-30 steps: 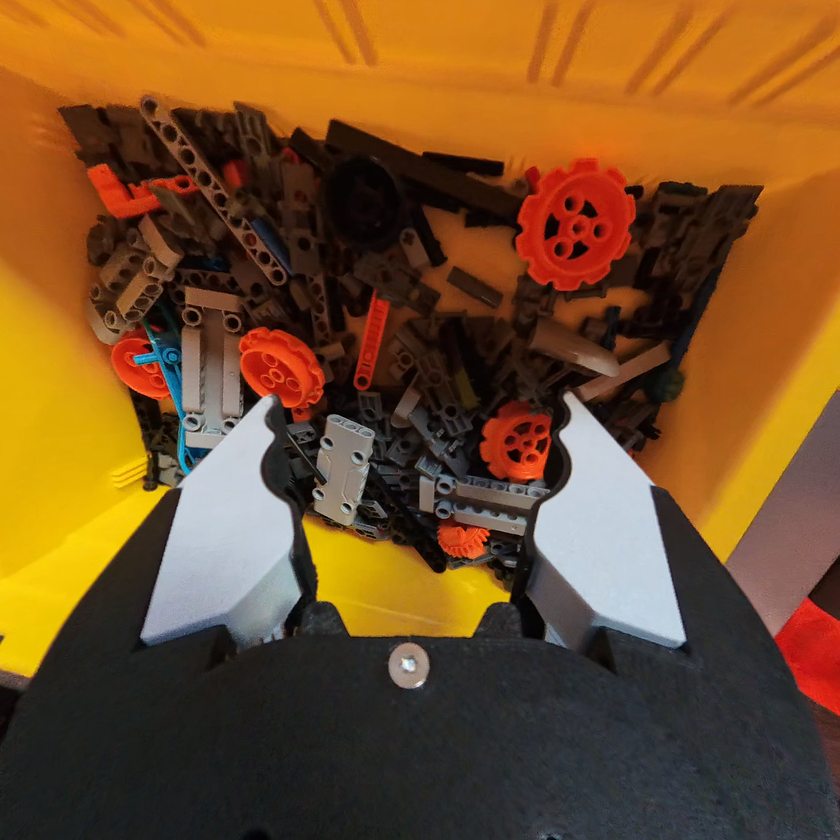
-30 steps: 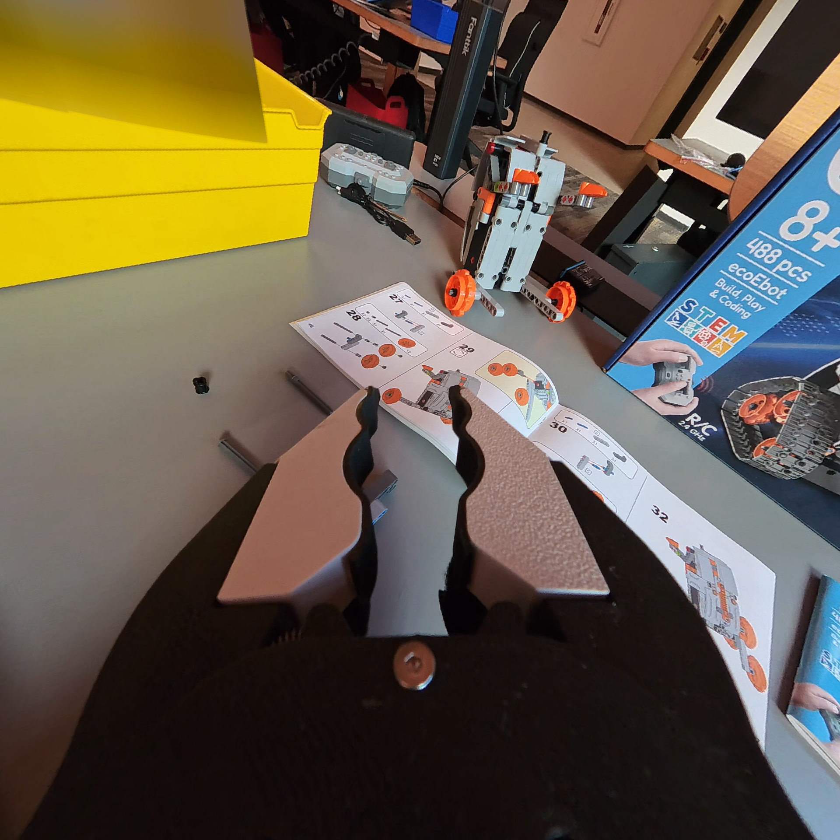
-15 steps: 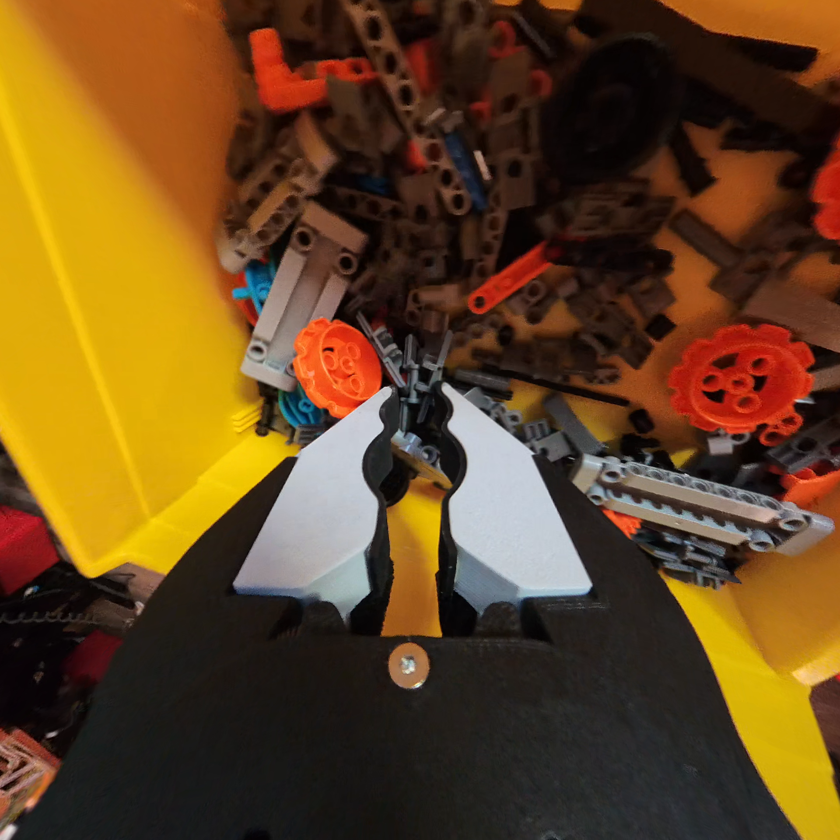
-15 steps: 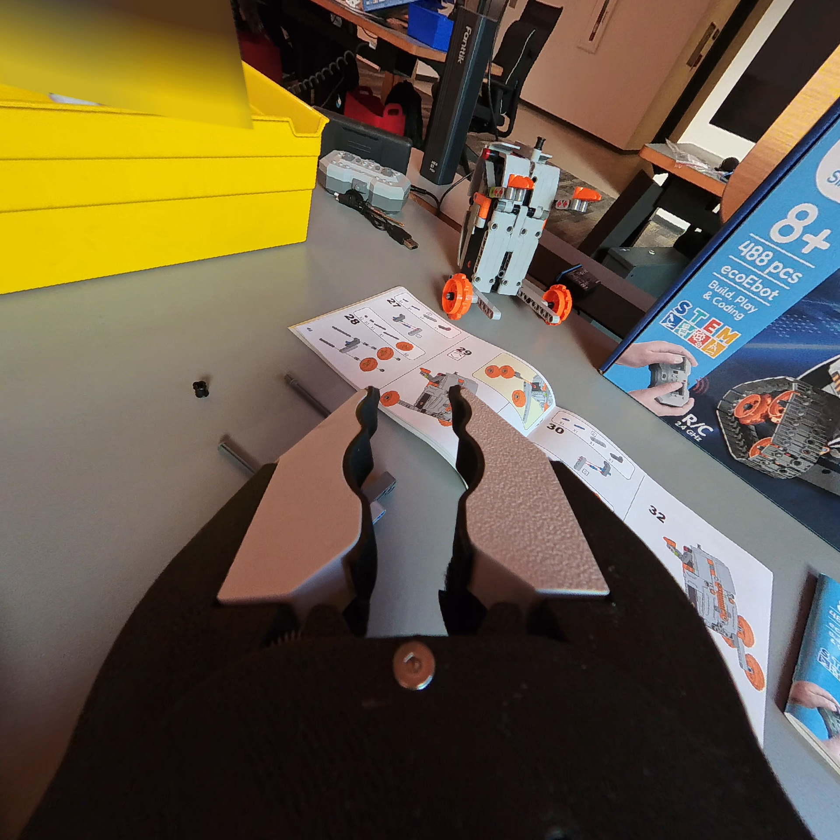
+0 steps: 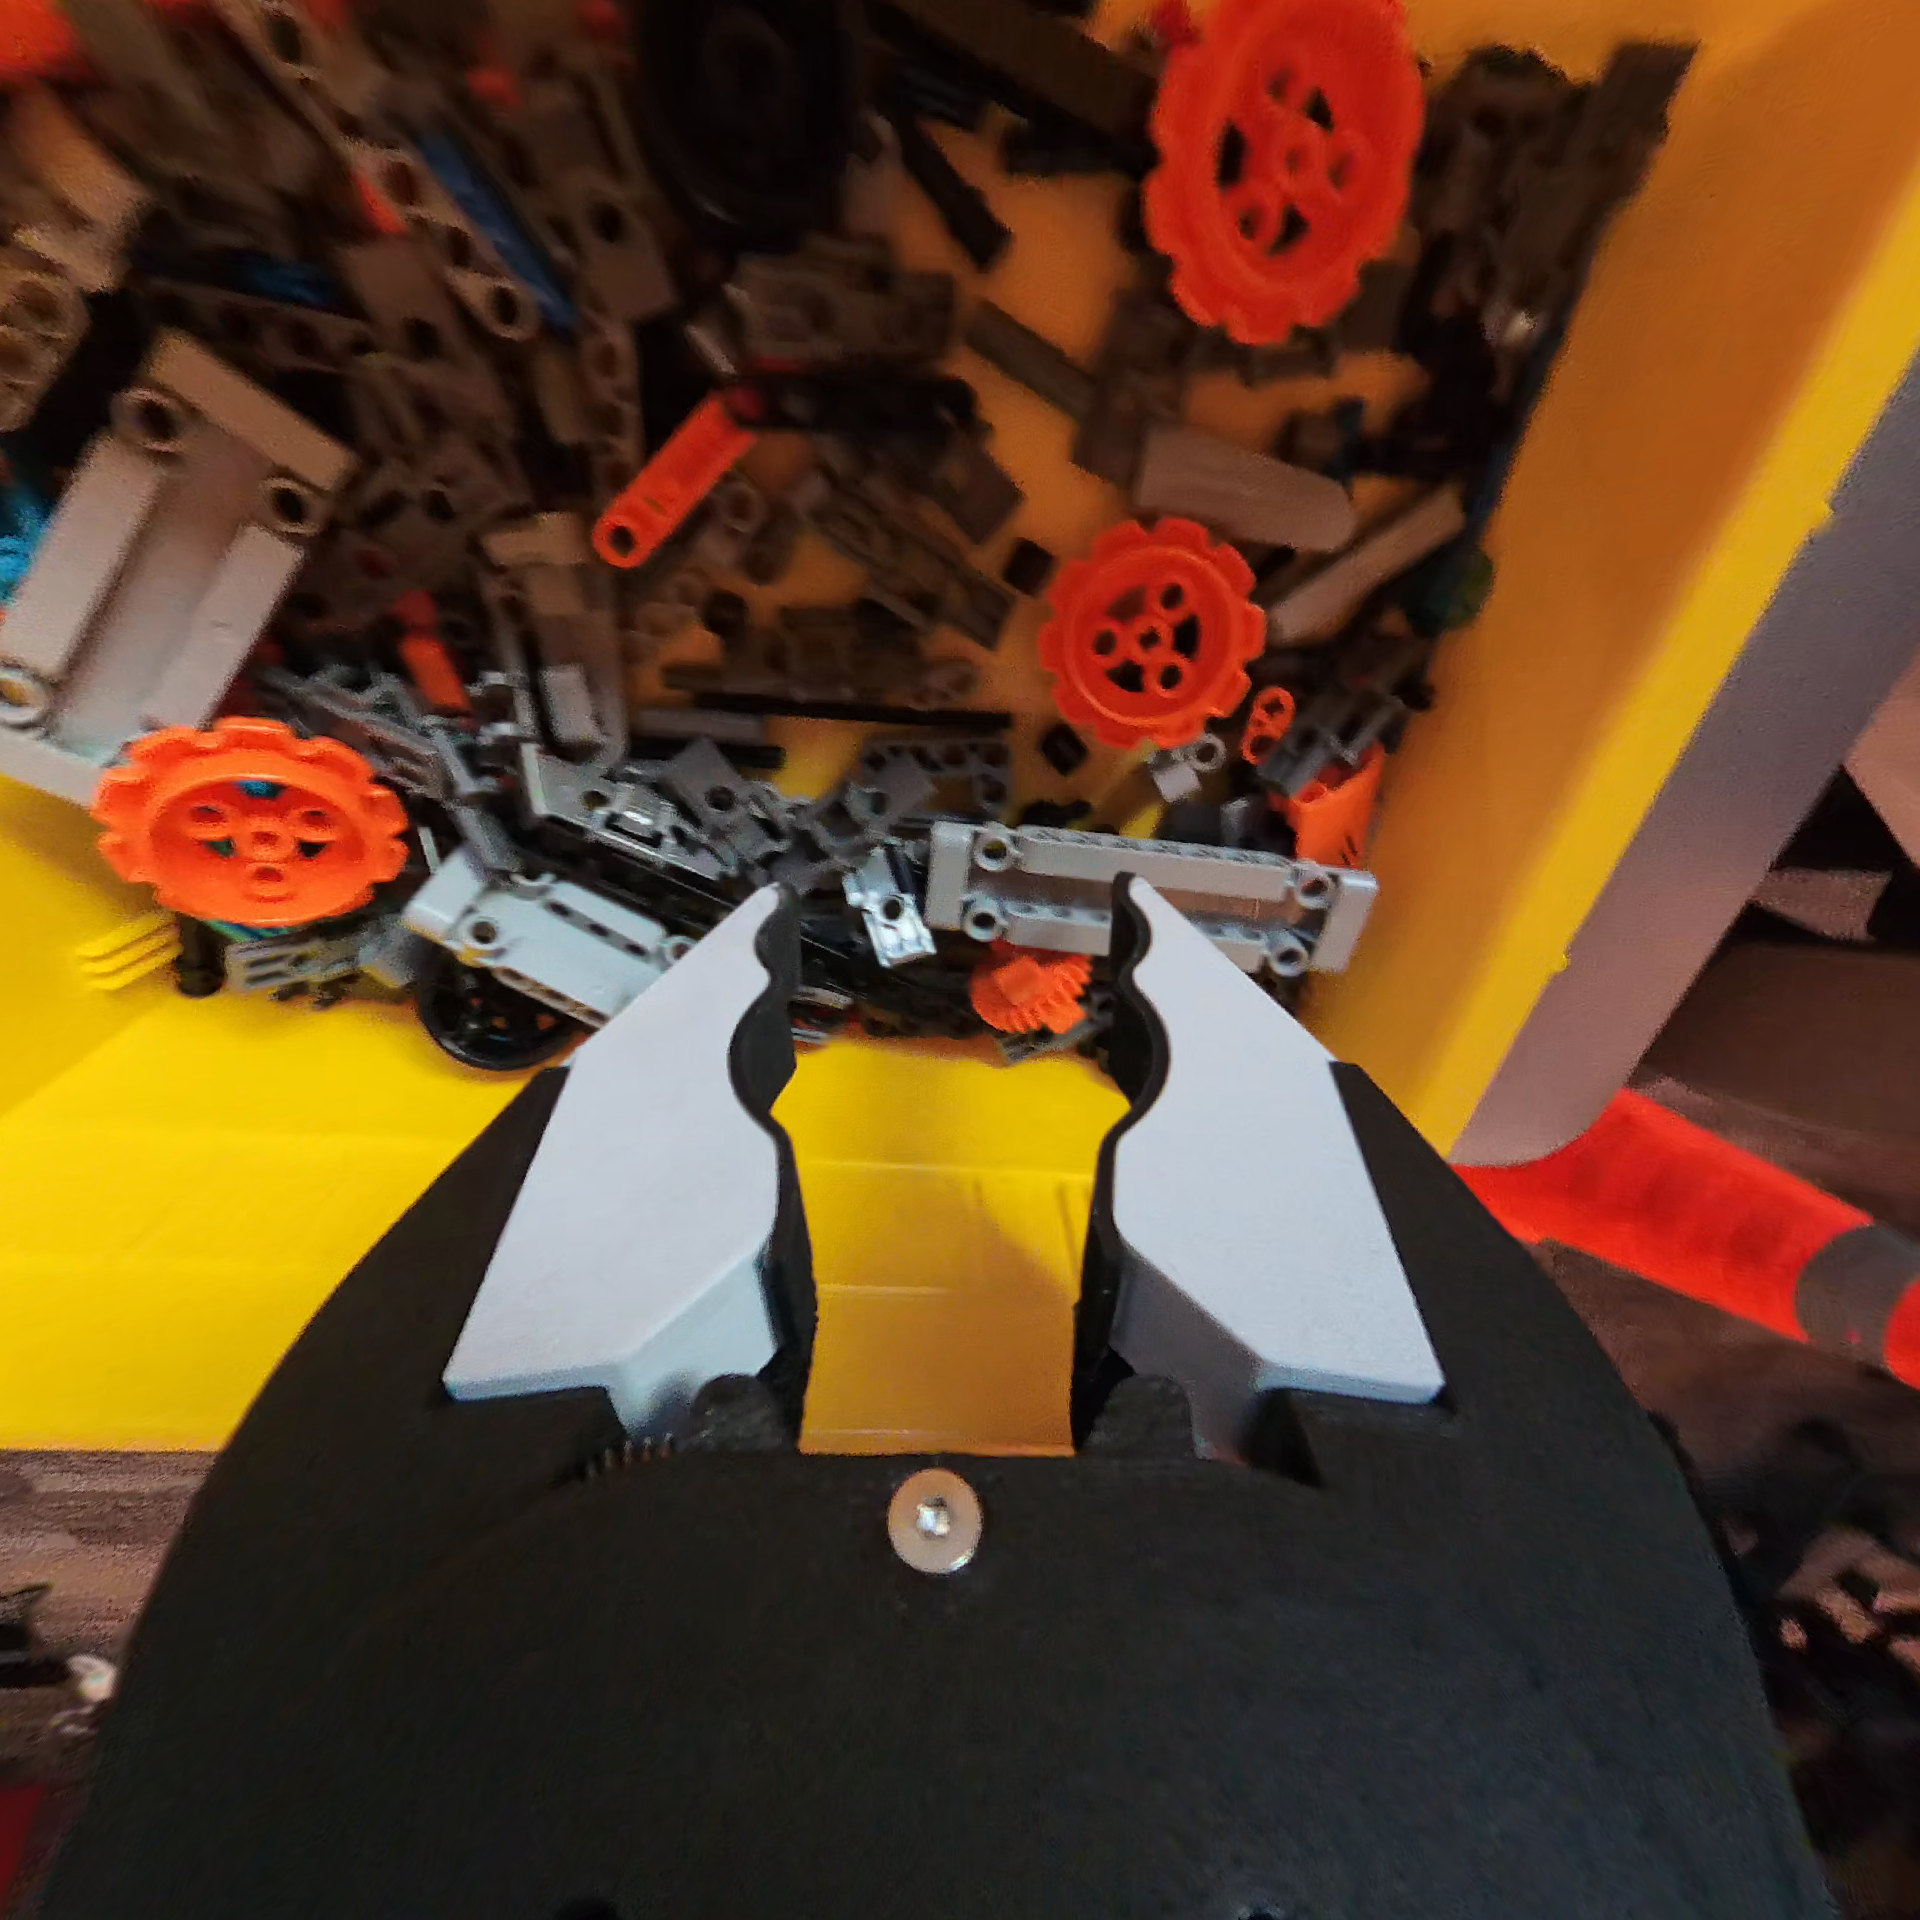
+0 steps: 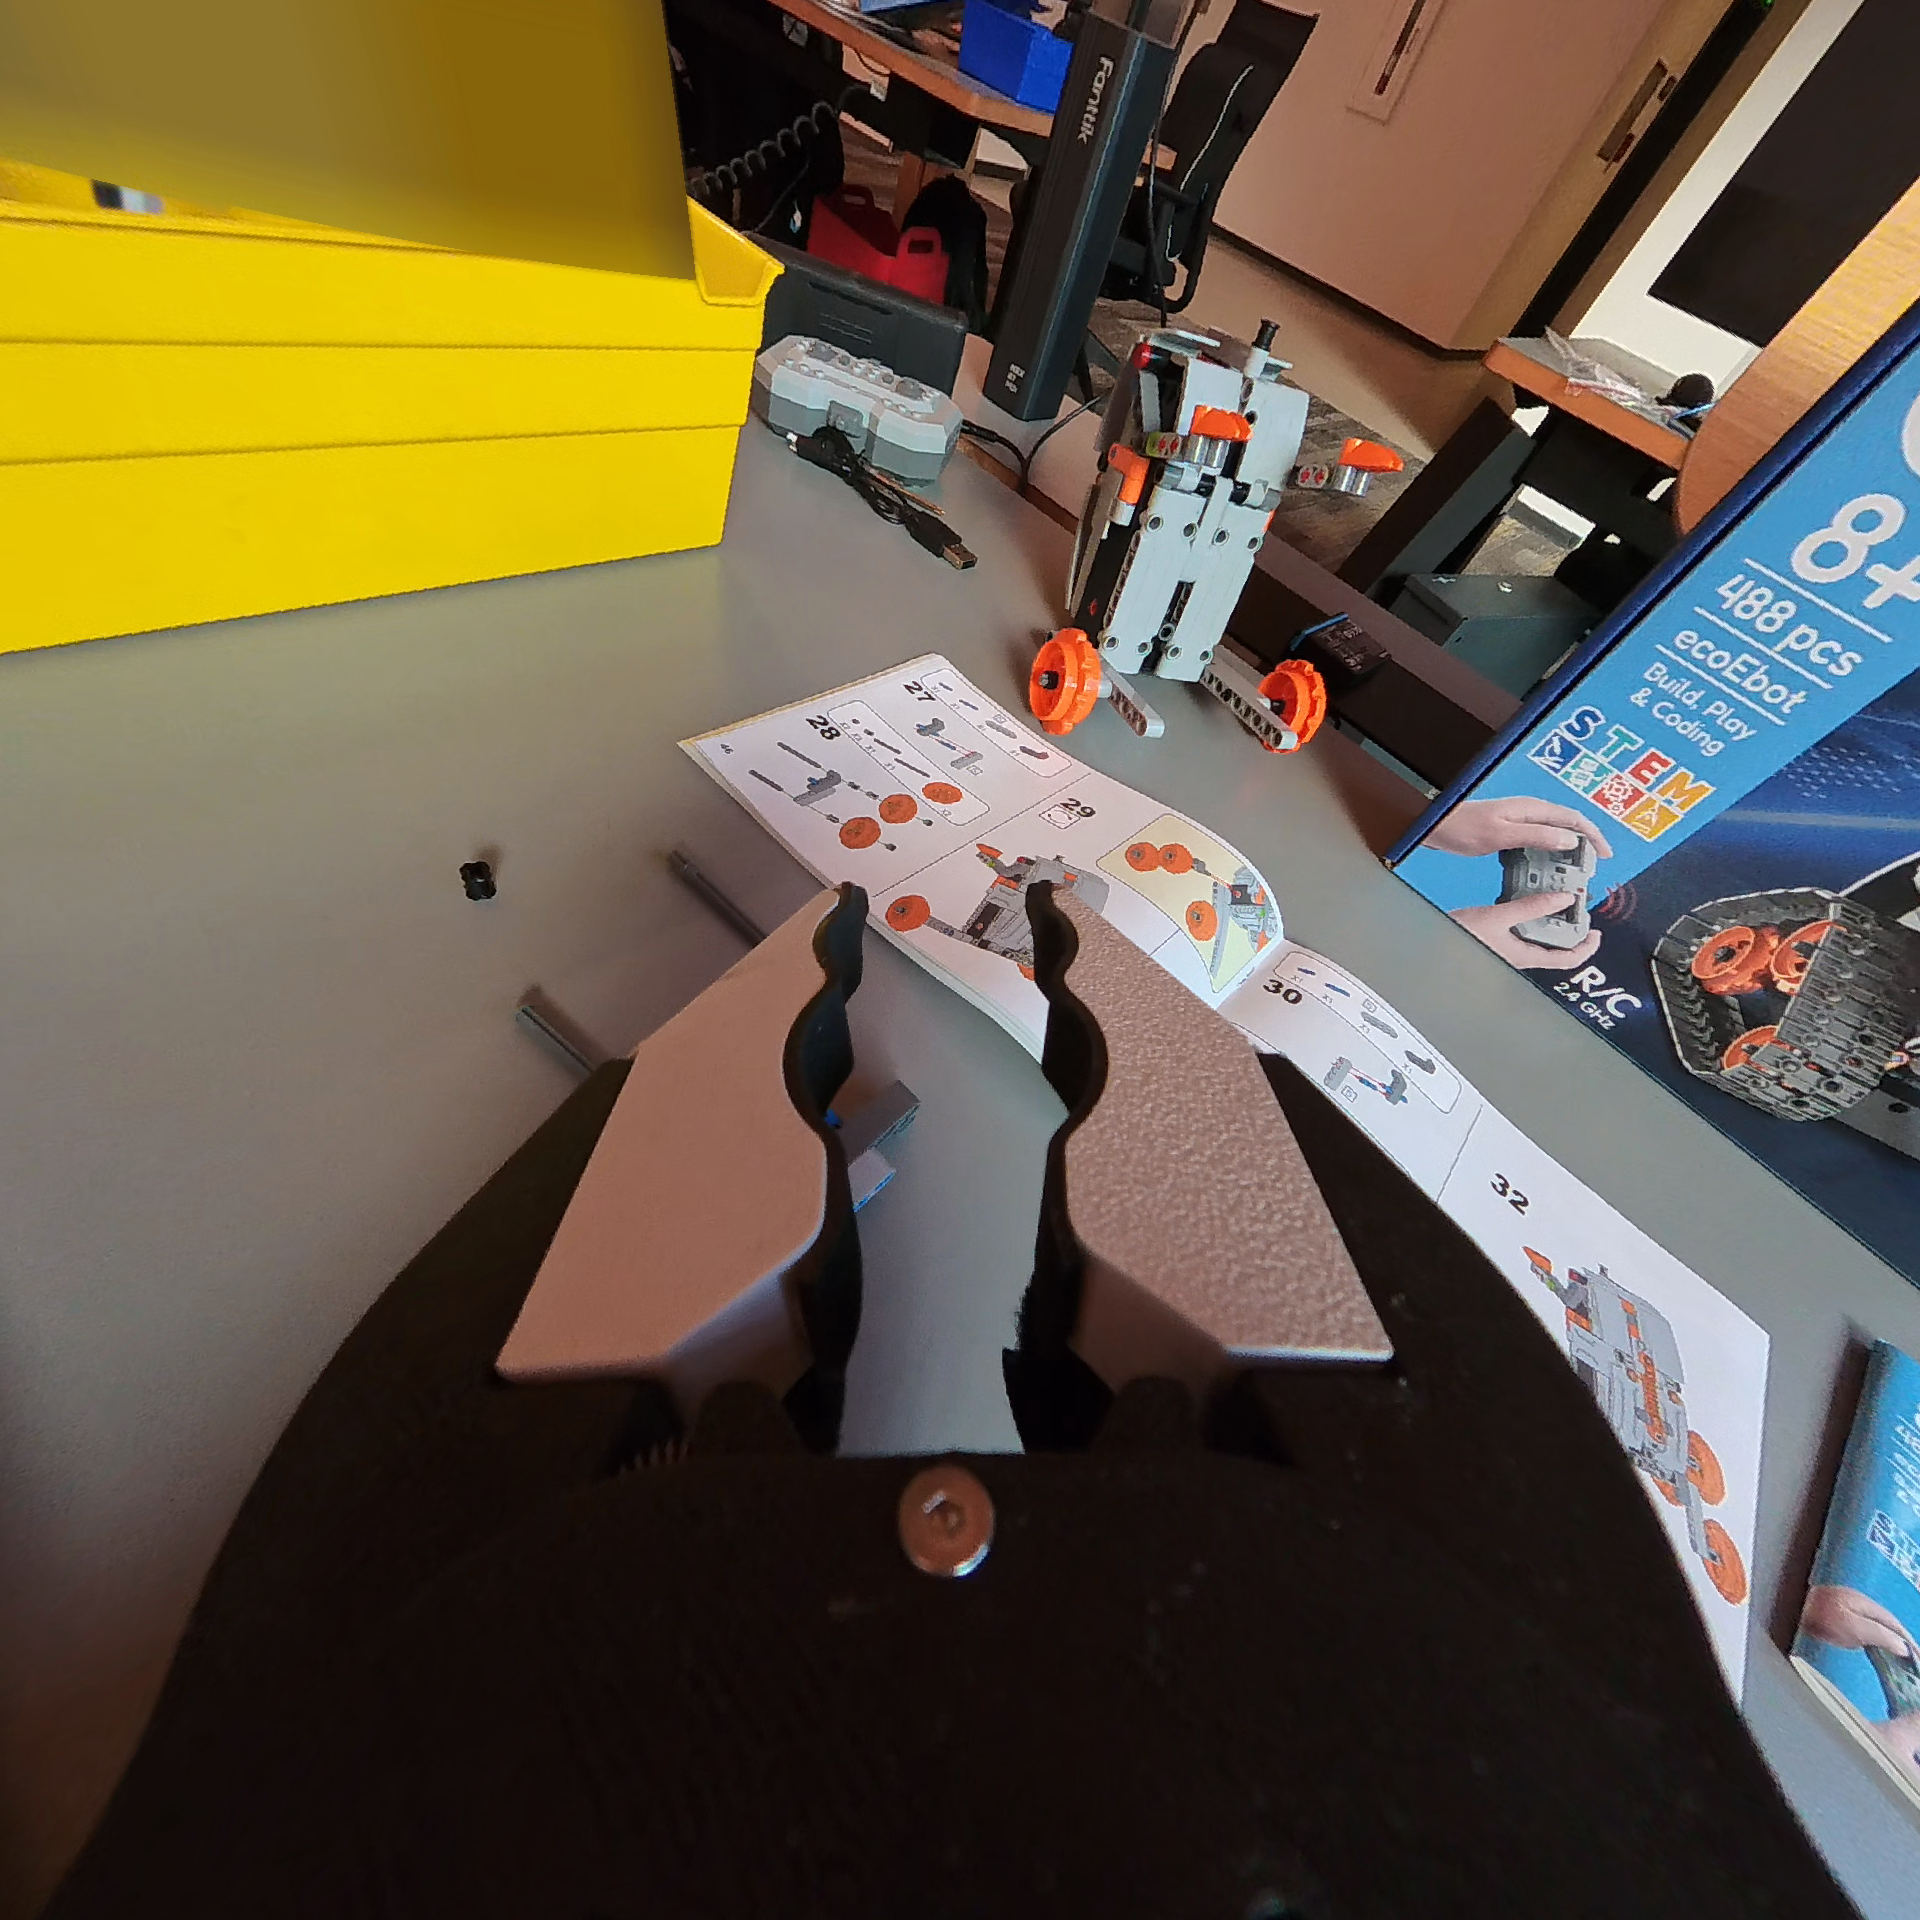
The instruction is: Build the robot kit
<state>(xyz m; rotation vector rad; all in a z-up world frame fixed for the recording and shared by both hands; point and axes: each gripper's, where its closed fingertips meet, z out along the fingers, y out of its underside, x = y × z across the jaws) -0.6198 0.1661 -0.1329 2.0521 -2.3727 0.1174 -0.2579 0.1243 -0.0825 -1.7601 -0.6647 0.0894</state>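
Left tool (image 5: 945, 914) held over a yellow plastic bin (image 5: 1621, 582), jaws parted wide, nothing between them. Just beyond its tips, a heap of grey, black and orange plastic building pieces (image 5: 790, 582) on the bin floor. Nearest the tips: a small light-grey connector block (image 5: 891, 920), a long light-grey studded beam (image 5: 1148, 894) to the right, a small orange gear (image 5: 1029, 989) beneath that beam, a black tyre (image 5: 488, 1018) to the left. Farther off in the heap, three orange toothed wheels: one at the left edge (image 5: 255, 836), one right of centre (image 5: 1151, 636), one large at the top (image 5: 1286, 166). Slim orange beam (image 5: 673, 480) lying across the middle; far part of the heap blurred.

Right tool (image 6: 945, 904) poised low over a grey desk (image 6: 260, 831), jaws narrowly apart and empty. Peeking from under its left finger, a small grey piece with a blue tip (image 6: 878, 1127); whether touched, cannot tell. Left of the tool, two thin grey metal axles (image 6: 712, 896) (image 6: 556, 1029) and a tiny black pin (image 6: 477, 881), all apart. Ahead, an open white instruction booklet (image 6: 1049, 831) flat on the desk. Beyond it, a partly built grey-and-orange robot model (image 6: 1184, 540) standing upright on two orange wheels. Grey controller hub with black cable (image 6: 857, 410) near the bin's corner. Blue printed kit box (image 6: 1714, 790) leaning at right.
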